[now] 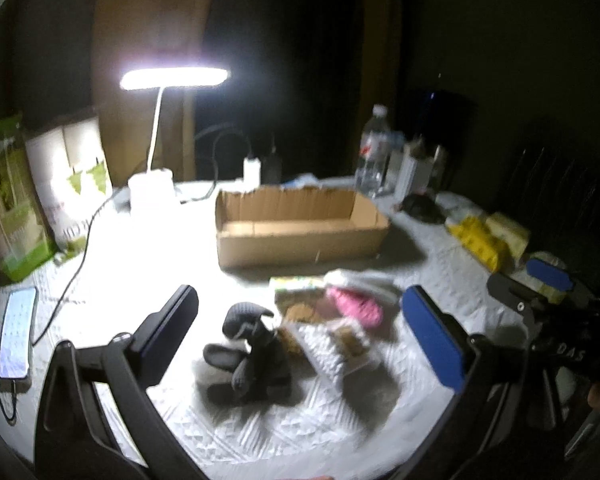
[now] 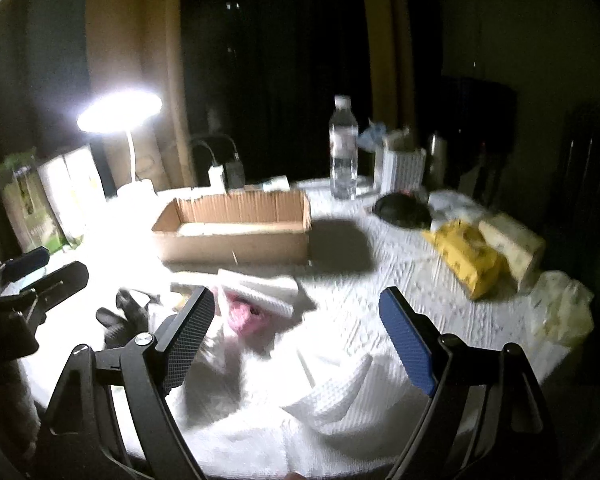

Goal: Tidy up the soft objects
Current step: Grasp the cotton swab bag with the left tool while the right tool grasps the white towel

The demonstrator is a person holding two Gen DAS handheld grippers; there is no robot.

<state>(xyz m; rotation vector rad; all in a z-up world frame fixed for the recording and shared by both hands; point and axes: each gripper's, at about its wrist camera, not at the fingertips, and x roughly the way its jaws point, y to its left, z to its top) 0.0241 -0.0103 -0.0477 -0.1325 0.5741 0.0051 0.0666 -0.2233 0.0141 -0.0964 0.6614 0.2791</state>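
The left gripper is hovering with its jaws spread wide and empty, a dark grey plush toy lying between them on the white tablecloth, while a pink soft item and pale folded cloths are resting just ahead toward the right jaw. The right gripper is likewise gaping open, holding nothing (views blurred), with a white towel lying between its jaws and the cardboard box sitting beyond them, open and empty.

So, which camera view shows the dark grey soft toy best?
The left wrist view: the dark grey soft toy lies whole between the open fingers of the left gripper. In the right wrist view, only part of it shows, behind a finger of the right gripper.
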